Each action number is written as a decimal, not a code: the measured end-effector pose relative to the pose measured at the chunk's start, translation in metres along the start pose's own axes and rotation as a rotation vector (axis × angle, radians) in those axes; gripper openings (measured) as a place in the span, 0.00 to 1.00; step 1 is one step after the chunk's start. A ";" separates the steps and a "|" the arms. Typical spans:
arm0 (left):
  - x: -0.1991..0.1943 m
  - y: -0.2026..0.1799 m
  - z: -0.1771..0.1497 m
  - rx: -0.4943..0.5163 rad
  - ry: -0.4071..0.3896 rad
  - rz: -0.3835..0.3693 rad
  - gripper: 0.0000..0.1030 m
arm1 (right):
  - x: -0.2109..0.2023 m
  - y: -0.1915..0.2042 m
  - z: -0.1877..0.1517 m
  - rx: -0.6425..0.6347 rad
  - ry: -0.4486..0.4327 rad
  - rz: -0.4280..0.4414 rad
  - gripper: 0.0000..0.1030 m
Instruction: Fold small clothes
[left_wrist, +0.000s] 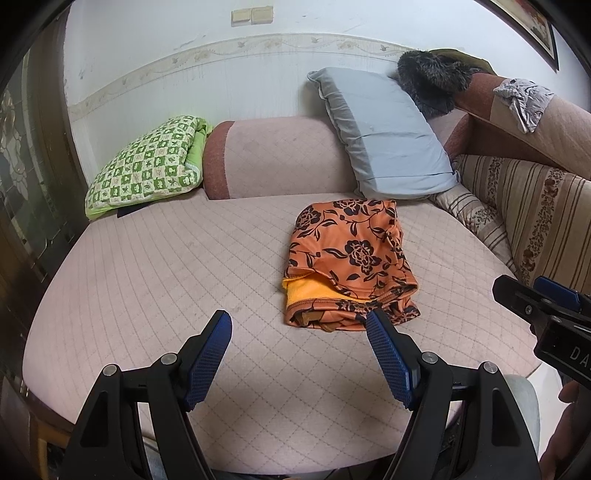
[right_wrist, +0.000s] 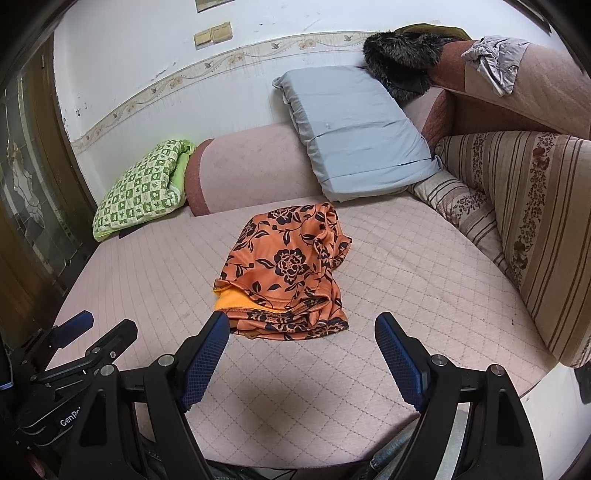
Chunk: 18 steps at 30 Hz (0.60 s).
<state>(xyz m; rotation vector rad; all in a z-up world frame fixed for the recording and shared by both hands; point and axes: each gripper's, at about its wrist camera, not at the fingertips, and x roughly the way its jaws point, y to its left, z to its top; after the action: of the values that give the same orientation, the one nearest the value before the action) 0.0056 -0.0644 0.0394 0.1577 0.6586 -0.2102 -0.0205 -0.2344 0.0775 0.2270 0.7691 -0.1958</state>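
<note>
An orange garment with a black flower print (left_wrist: 351, 258) (right_wrist: 288, 277) lies bunched on the pink quilted sofa seat (left_wrist: 166, 266) (right_wrist: 406, 266), its plain yellow-orange inside showing at the near left corner. My left gripper (left_wrist: 299, 325) hovers open over the seat, just short of the garment's near edge and left of it, nothing between its blue pads. My right gripper (right_wrist: 303, 326) is open too, in front of the garment's near edge, apart from it. Each gripper shows at the edge of the other's view, the right one (left_wrist: 535, 299) and the left one (right_wrist: 96, 332).
A green checked folded blanket (left_wrist: 147, 162) (right_wrist: 144, 184) sits at the back left. A light blue pillow (left_wrist: 380, 133) (right_wrist: 351, 133) leans on the backrest. Striped cushions (left_wrist: 528, 206) (right_wrist: 517, 206) line the right side. A grey cloth (left_wrist: 524, 99) and dark fur item (left_wrist: 432, 81) rest on top.
</note>
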 end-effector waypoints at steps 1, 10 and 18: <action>0.000 0.000 0.000 0.001 0.000 0.000 0.73 | 0.000 0.000 0.000 -0.001 -0.001 -0.001 0.80; 0.008 0.000 0.004 0.012 0.003 -0.002 0.73 | 0.008 -0.001 0.002 -0.001 0.010 -0.004 0.80; 0.026 0.005 0.007 0.004 0.009 -0.008 0.73 | 0.022 -0.006 0.005 0.005 0.023 -0.014 0.80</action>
<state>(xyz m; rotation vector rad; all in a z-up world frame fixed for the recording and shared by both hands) 0.0309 -0.0647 0.0296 0.1599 0.6675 -0.2192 -0.0035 -0.2437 0.0644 0.2287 0.7937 -0.2087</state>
